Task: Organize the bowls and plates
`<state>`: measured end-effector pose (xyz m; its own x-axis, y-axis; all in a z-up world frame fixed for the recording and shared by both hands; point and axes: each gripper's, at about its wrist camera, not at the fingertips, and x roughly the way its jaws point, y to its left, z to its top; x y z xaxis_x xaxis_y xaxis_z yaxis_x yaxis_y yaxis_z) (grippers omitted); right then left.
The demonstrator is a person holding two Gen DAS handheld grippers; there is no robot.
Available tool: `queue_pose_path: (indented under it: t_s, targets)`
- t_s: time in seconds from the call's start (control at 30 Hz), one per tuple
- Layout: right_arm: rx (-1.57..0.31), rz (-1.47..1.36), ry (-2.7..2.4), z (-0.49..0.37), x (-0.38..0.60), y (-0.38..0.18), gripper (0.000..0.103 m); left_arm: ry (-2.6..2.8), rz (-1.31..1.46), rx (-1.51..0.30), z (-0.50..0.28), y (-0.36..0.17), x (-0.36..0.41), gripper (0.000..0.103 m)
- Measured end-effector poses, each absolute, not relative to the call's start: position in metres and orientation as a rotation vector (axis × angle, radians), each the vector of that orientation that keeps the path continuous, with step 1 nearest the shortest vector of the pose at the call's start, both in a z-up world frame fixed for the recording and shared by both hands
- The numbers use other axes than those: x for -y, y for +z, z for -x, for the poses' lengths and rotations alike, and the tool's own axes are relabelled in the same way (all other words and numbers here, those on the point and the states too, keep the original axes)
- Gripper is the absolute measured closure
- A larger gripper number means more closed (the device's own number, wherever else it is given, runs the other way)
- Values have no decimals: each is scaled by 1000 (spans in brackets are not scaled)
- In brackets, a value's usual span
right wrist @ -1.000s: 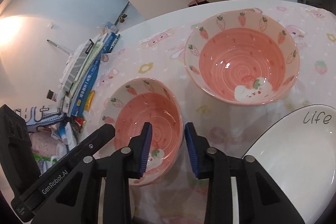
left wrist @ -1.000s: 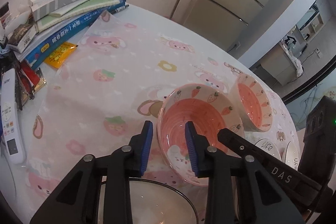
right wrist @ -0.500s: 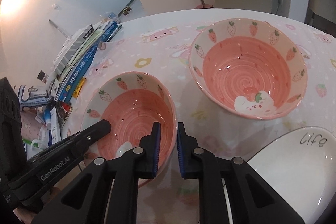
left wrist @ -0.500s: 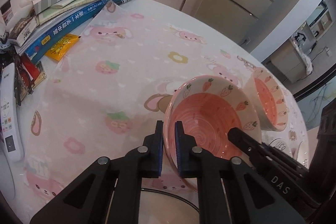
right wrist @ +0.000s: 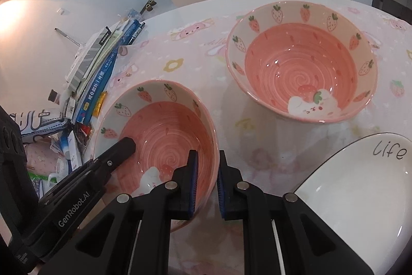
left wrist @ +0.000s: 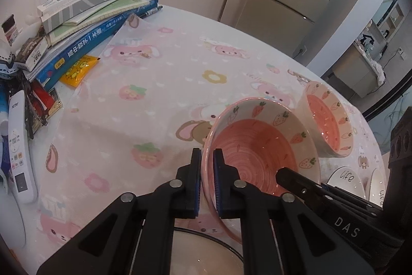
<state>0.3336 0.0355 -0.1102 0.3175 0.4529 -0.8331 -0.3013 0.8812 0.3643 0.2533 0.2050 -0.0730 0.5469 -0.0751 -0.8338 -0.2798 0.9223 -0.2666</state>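
A pink strawberry bowl (left wrist: 255, 153) is held tilted above the pink tablecloth; my left gripper (left wrist: 206, 181) is shut on its near left rim. It also shows in the right wrist view (right wrist: 164, 135), where my right gripper (right wrist: 207, 182) is shut on its right rim. A second, matching strawberry bowl (right wrist: 301, 68) stands on the cloth beyond to the right, and also shows in the left wrist view (left wrist: 327, 123). A white plate marked "life" (right wrist: 360, 192) lies at the right. Another white plate (left wrist: 206, 257) lies under my left gripper.
A stack of books and boxes (left wrist: 85, 17) lies at the table's far left edge, with a yellow packet (left wrist: 78, 70), a white remote (left wrist: 19, 146) and small clutter beside it. More white "life" dishes (left wrist: 345, 177) lie at the right. A fridge and wall stand behind the table.
Both grippers have closed from open onto opposite rims of the near strawberry bowl. The bowl has since been lifted and tilted, and both views have risen with it.
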Motion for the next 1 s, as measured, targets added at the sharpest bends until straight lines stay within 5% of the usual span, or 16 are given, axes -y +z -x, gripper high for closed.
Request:
queue_pose_path:
  t_s: [0.7,1.0]
  targets:
    - [-948,-143,690,-266,-39,-12,88,62,397,-638,-177,27,-225,95]
    - [-983,19,702,-232,-76,-27,88,166,375,-686,-138,0,-239,95]
